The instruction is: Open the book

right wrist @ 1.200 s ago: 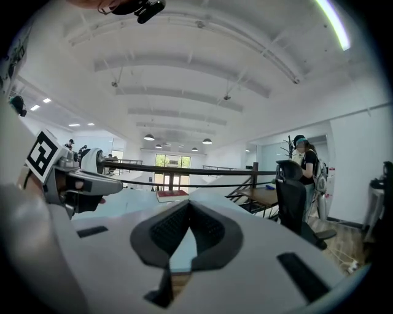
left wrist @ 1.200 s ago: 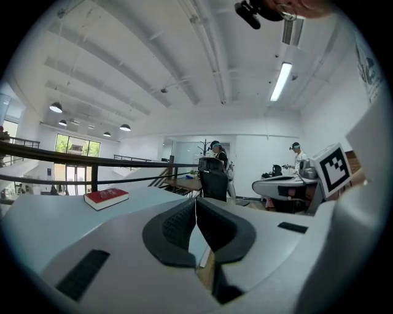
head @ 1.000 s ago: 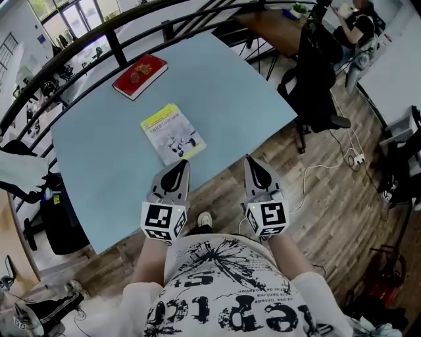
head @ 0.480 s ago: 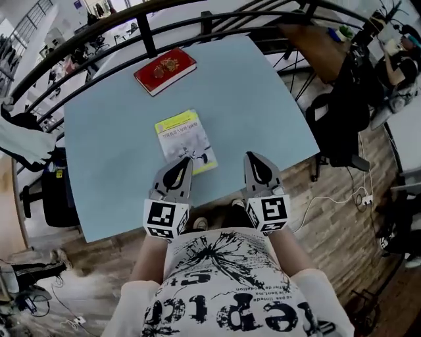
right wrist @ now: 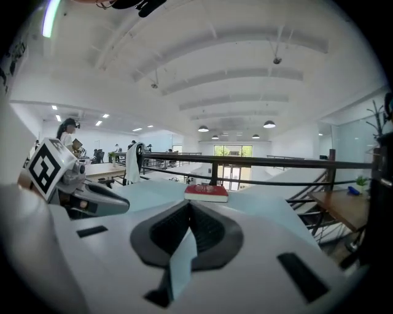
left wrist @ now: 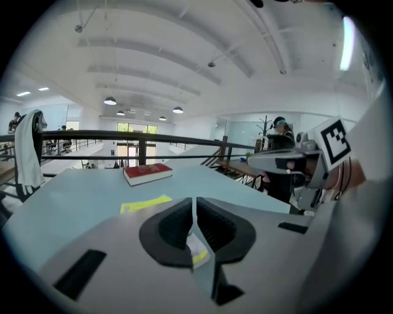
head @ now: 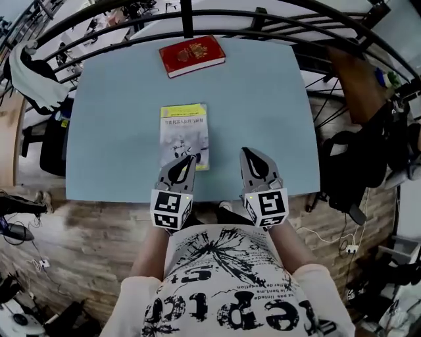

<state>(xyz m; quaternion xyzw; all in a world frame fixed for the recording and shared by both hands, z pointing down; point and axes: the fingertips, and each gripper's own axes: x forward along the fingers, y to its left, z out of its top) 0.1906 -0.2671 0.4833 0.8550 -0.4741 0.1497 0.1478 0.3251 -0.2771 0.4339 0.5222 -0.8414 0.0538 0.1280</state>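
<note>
Lying flat on the table (head: pixel 263 99), the thin paperback (head: pixel 185 135) looks light and floppy, probably best lifted by its cover's free edge. The left gripper (head: pixel 187 158) and right gripper (head: pixel 249 153) are both closed and empty.

On the table (head: pixel 263 99), the paperback (head: pixel 184 135) is lying centrally, with the hardback (head: pixel 192 55) behind it at the far edge, before the railing (head: pixel 187 20). The left gripper (head: pixel 185 160) is hovering over the paperback's near end, the right gripper (head: pixel 248 153) alongside.

Left hand-held gripper (head: pixel 189 158) and right hand-held gripper (head: pixel 245 151) both closed, empty.
</note>
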